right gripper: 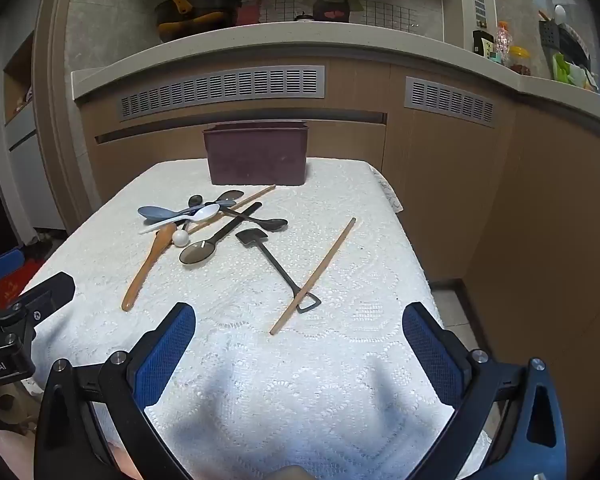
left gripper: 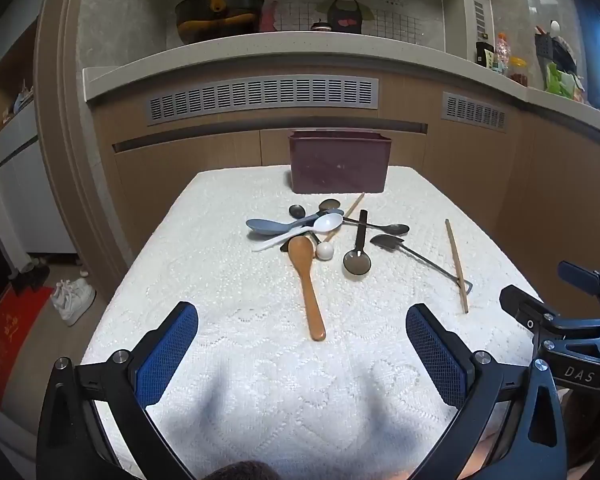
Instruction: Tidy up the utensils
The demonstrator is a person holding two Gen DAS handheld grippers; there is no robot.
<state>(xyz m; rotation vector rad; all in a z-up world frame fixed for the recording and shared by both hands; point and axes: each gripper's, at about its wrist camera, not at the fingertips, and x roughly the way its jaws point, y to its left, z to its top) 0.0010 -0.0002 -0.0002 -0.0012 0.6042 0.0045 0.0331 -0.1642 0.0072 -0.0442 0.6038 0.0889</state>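
Observation:
A pile of utensils lies mid-table: a wooden spoon [left gripper: 309,280] [right gripper: 147,266], a white spoon [left gripper: 300,231] [right gripper: 184,218], a blue-grey spoon [left gripper: 274,225] [right gripper: 160,213], a dark translucent spoon [left gripper: 358,254] [right gripper: 216,240], a black shovel-shaped spoon [left gripper: 416,258] [right gripper: 278,266] and a lone wooden chopstick [left gripper: 457,266] [right gripper: 314,276]. A dark red box [left gripper: 339,166] [right gripper: 256,154] stands at the table's far edge. My left gripper [left gripper: 302,354] and right gripper [right gripper: 299,354] are open and empty, above the table's near part.
A white lace cloth [left gripper: 228,360] [right gripper: 340,380] covers the table. Wooden cabinets with vent grilles [left gripper: 264,96] and a counter stand behind it. White shoes [left gripper: 72,298] lie on the floor to the left. The right gripper's body [left gripper: 560,320] shows at the right edge.

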